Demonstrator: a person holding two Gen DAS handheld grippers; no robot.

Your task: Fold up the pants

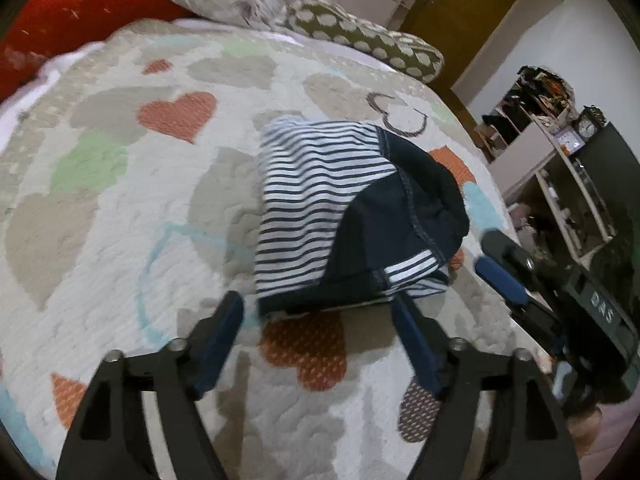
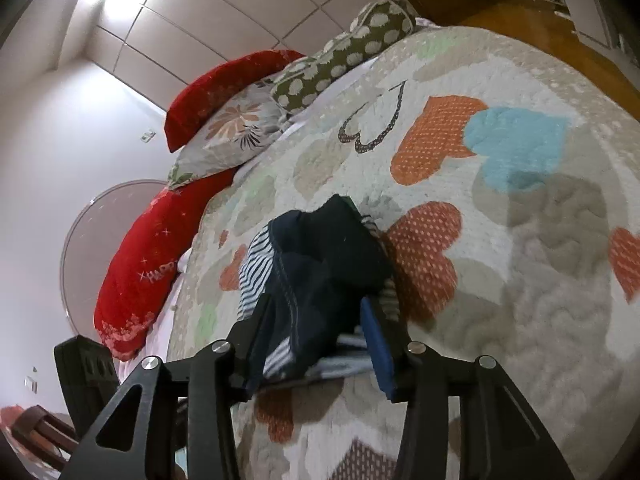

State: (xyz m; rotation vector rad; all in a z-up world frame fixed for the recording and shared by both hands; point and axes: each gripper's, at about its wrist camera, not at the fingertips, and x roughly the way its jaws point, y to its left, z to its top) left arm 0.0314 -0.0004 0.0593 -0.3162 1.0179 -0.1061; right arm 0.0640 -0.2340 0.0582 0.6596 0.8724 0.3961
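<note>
The folded pants (image 1: pixel 340 200), striped white and navy with a dark navy panel on top, lie in a compact bundle on the heart-patterned quilt (image 1: pixel 120 220). My left gripper (image 1: pixel 316 316) is open, its blue-padded fingers (image 1: pixel 224 328) straddling the bundle's near edge without pressing it. My right gripper (image 1: pixel 482 250) sits just off the bundle's right edge. In the right wrist view the pants (image 2: pixel 320 256) show between the fingers of the right gripper (image 2: pixel 316 308). Its pads (image 2: pixel 376 340) stand apart and do not clamp the cloth.
Red pillows (image 1: pixel 80 12), a floral pillow (image 2: pixel 224 132) and a dotted olive cushion (image 1: pixel 360 36) line the head of the bed. A cluttered shelf unit (image 1: pixel 560 184) stands beyond the bed's right side. Wooden floor (image 2: pixel 500 12) and a chair (image 2: pixel 36 432) border the bed.
</note>
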